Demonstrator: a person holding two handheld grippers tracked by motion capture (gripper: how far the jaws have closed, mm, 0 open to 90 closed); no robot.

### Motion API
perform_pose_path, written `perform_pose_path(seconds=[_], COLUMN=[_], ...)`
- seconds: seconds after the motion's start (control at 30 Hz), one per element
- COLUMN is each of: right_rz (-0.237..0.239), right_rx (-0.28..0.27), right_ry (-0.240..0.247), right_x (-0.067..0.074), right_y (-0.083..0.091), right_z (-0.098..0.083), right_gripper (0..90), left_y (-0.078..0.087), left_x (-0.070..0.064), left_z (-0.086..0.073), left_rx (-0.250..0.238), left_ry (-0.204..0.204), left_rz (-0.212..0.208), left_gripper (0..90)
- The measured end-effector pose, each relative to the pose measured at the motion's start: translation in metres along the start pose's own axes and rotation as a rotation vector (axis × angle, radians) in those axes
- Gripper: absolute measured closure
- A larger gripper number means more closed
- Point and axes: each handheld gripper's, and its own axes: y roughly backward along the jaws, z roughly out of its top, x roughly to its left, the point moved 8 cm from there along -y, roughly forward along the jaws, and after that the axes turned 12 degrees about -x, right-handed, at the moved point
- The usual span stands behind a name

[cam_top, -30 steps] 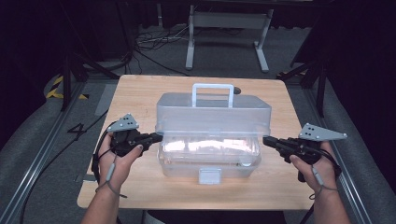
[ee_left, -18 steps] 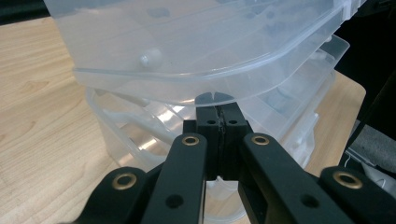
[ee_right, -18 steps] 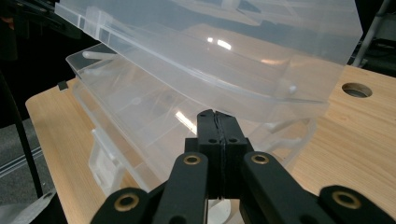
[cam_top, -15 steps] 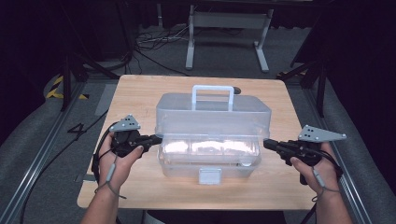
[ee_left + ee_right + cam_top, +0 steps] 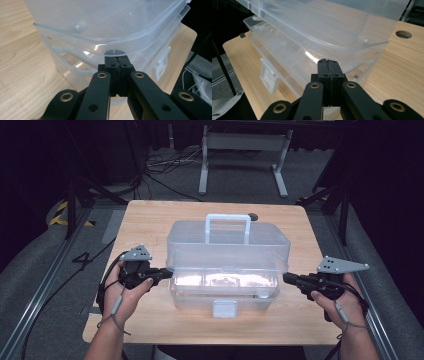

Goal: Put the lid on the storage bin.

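A clear plastic storage box (image 5: 227, 287) stands in the middle of the wooden table (image 5: 150, 220). Its lid (image 5: 227, 247), with a white handle (image 5: 227, 220) on top, is lifted at the front, showing the compartment tray inside. My left gripper (image 5: 170, 272) is shut, its tip tucked under the lid's left edge. In the left gripper view its tip (image 5: 115, 53) touches the lid rim (image 5: 82, 40) from below. My right gripper (image 5: 286, 278) is shut too, with its tip (image 5: 328, 61) under the lid's right rim (image 5: 342, 47). Nothing is between either pair of jaws.
A white latch (image 5: 224, 309) hangs at the box's front, near the table's front edge. A round cable hole (image 5: 254, 216) lies in the tabletop behind the box. A metal stand (image 5: 245, 150) and cables sit on the floor beyond the table.
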Motion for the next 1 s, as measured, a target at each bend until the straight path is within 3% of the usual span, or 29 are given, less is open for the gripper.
perform_pose_path(seconds=[1.0], right_rz=[-0.011], right_rx=[0.148], right_ry=[0.012], right_x=[0.004], right_y=[-0.002], right_z=[-0.016], right_gripper=[90.0], left_y=[0.001], left_x=[-0.006], left_z=[-0.014], left_rx=[0.168], left_ry=[-0.045], left_rz=[0.003], left_gripper=[89.8])
